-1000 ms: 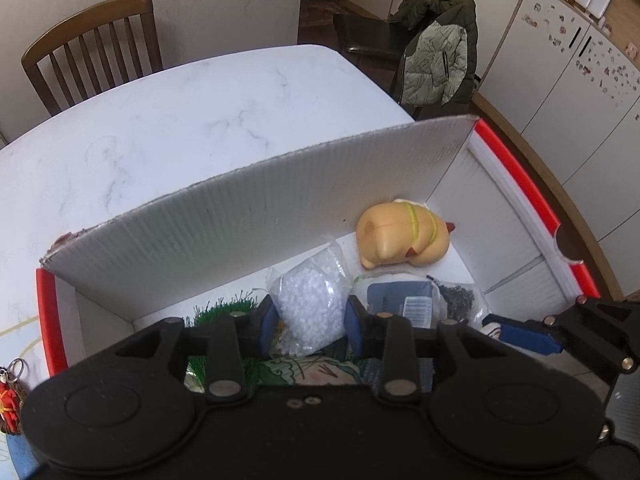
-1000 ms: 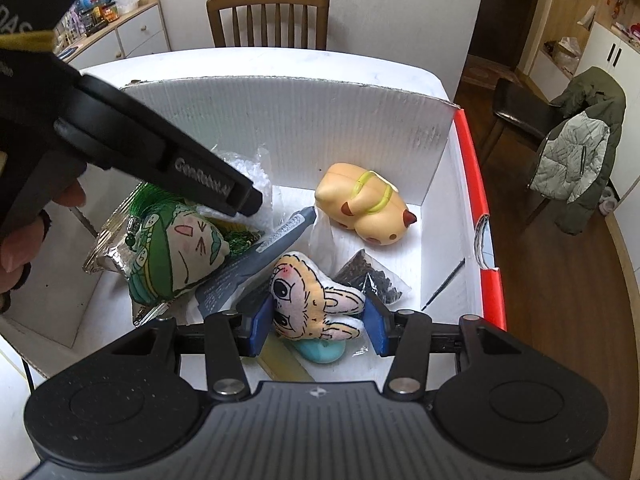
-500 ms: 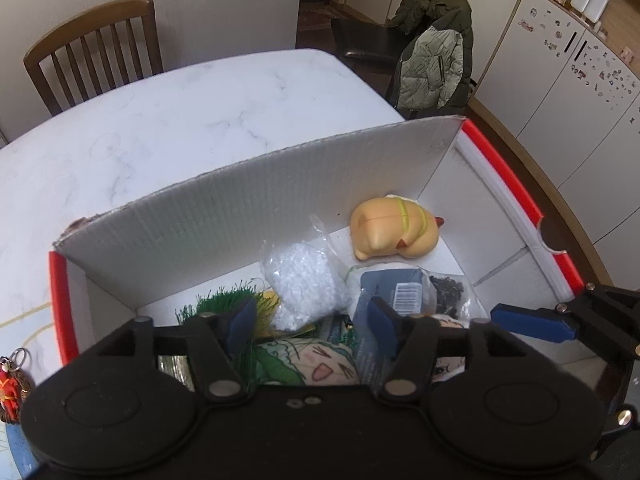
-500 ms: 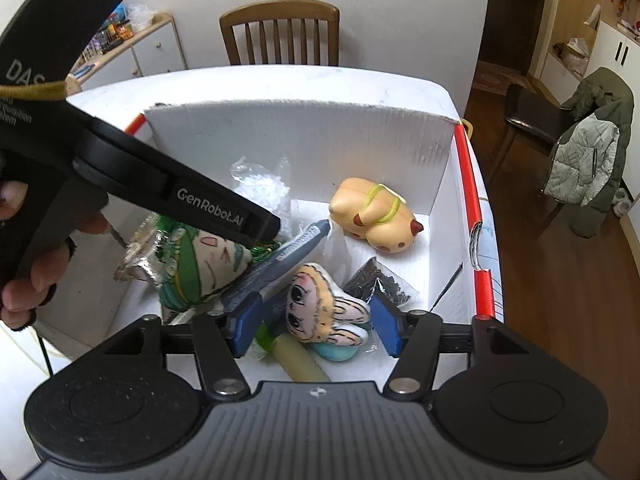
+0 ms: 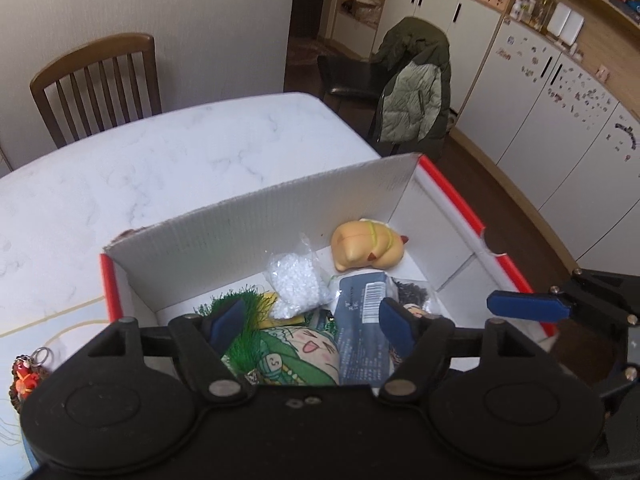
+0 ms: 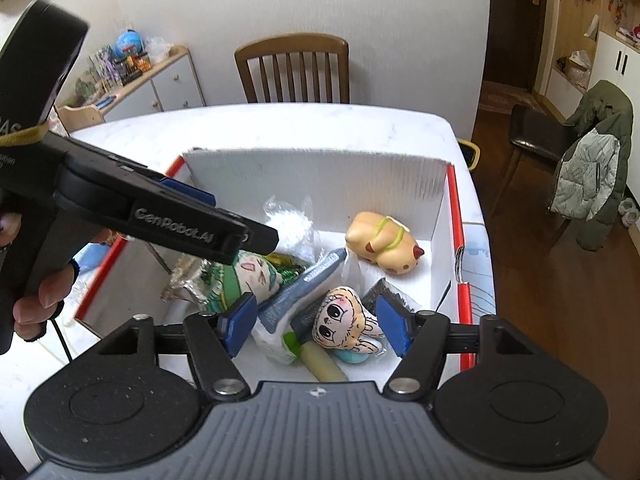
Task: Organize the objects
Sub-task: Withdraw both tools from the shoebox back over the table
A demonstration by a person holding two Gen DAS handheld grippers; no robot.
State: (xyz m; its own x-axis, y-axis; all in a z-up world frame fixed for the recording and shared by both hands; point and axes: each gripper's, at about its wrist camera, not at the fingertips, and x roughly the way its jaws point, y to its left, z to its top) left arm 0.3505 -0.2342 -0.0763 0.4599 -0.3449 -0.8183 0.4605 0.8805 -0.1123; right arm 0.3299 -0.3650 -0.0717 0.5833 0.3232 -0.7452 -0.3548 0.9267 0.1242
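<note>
**Both hand-held grippers above the filled box, jaws parting**

I count one white cardboard box with red edges on the white counter, and seven loose things in it. Under my left hand-held gripper lies one green-haired plush; just ahead of it are one tuft of green grass, one bag of white beads and one dark blue packet. One yellow squishy toy lies farthest ahead of my right hand-held gripper, one blond plush doll sits below its fingertips, and one bag of dark bits lies just beyond the doll. Both sets of jaws are opening and grip nothing; the pads stand clear of the plushes. Compared with a second ago, both pairs of jaws are wider and both grippers have lifted, so more of the box floor shows. One keychain lies on the counter, left of the left gripper, outside the box.
</note>
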